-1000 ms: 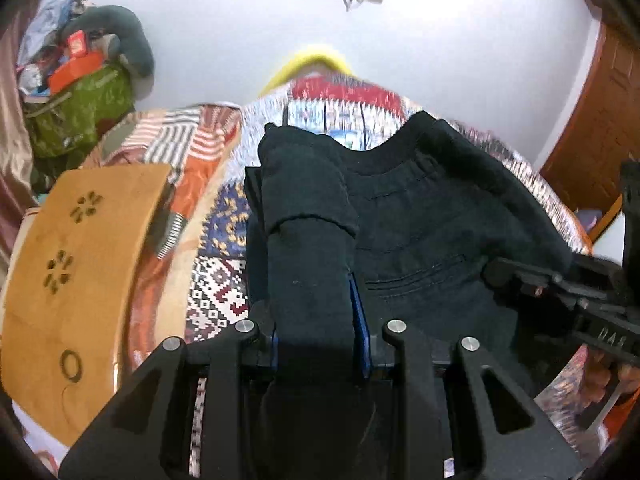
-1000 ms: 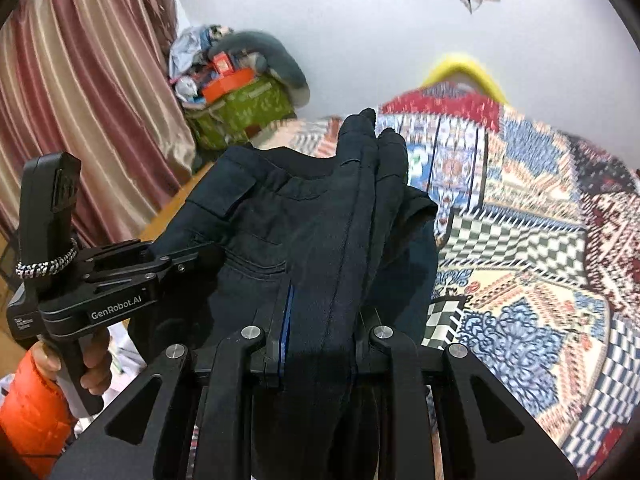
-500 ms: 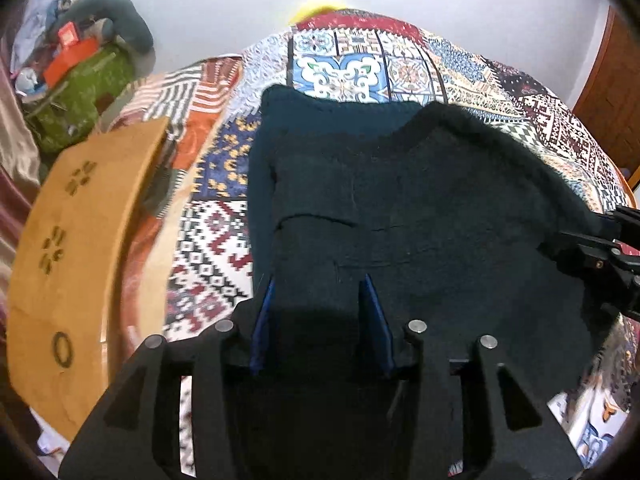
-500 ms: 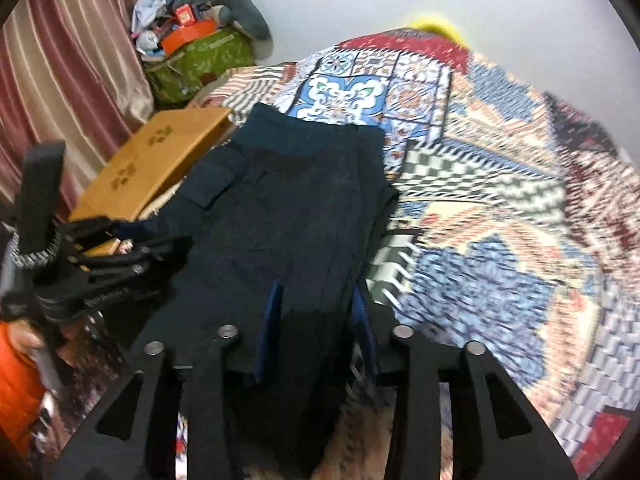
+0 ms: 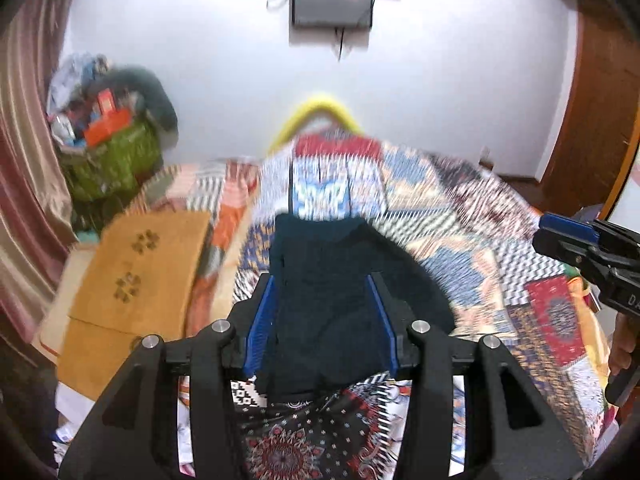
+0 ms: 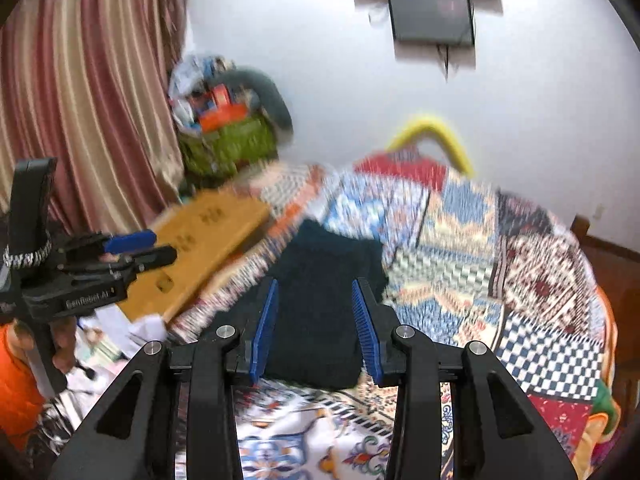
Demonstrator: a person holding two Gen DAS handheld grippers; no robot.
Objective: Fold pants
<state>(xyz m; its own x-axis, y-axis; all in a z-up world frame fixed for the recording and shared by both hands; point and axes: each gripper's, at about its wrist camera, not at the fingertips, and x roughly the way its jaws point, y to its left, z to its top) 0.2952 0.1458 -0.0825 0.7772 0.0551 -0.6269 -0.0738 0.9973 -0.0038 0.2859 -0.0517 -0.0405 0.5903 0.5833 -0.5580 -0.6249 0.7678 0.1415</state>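
1. The pants (image 5: 340, 292) lie as a dark, compact bundle on the patchwork bedspread (image 5: 500, 248), near the bed's front edge and towards its left side, not far from the wooden board (image 5: 132, 280) that leans along that left edge.
2. The left gripper (image 5: 326, 320) stands wide apart, its blue pads (image 5: 262, 320) on either side of the bundle as its own camera sees it, with nothing pinched between them. It looks to be raised above the cloth, not touching it, though the blur keeps me from being sure.
3. The right gripper (image 6: 316, 320) is likewise spread wide and empty, with the pants (image 6: 320, 300) showing through the gap between its blue pads (image 6: 366, 328).
4. From each camera the other gripper shows off to the side, clear of the pants: the right one near the bed's right edge, the left one out over the wooden board (image 6: 200, 248).
5. My reading is that a fold has just been laid down and let go, so the step in hand is the release.
6. Whether the task is finished is hard to judge; the bundle looks short and squarish, but its edges are smeared by motion.
7. If another fold is wanted, both grippers need to come down to the near edge of the bundle, close on its two corners, and carry them towards the far edge.
8. Otherwise a light press to flatten the top layer would do.
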